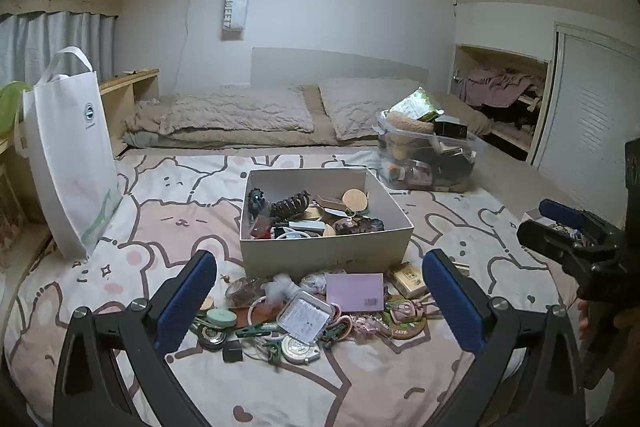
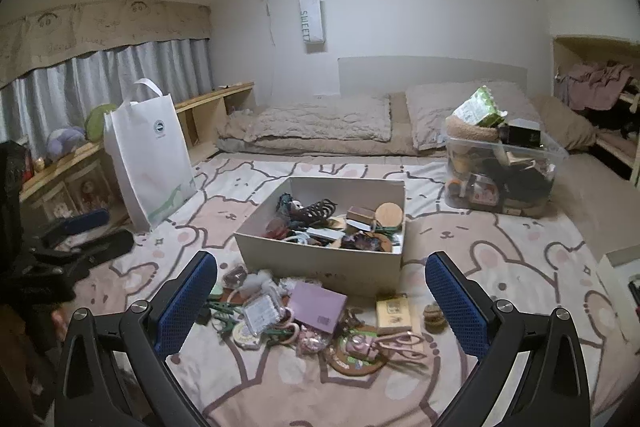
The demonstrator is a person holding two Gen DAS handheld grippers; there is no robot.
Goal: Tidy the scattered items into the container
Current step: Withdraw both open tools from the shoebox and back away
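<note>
A white cardboard box (image 1: 326,247) (image 2: 320,263) sits mid-bed, holding hair clips, round wooden discs and other small things. In front of it lies a scattered pile: a pink card (image 1: 354,291) (image 2: 318,305), a clear plastic case (image 1: 305,315) (image 2: 262,311), a yellow packet (image 1: 408,279) (image 2: 394,311), green clips, rings and a rose ornament (image 1: 404,313). My left gripper (image 1: 316,303) hovers open over the pile. My right gripper (image 2: 320,303) is also open, above the pile's right part. Each gripper shows at the edge of the other's view, the right gripper (image 1: 568,227) blurred.
A white tote bag (image 1: 72,155) (image 2: 150,151) stands at the left on the bear-print bedspread (image 1: 168,211). A clear bin (image 1: 428,159) (image 2: 504,171) full of items sits back right. Pillows and a folded quilt lie behind. Wooden shelves line the left wall.
</note>
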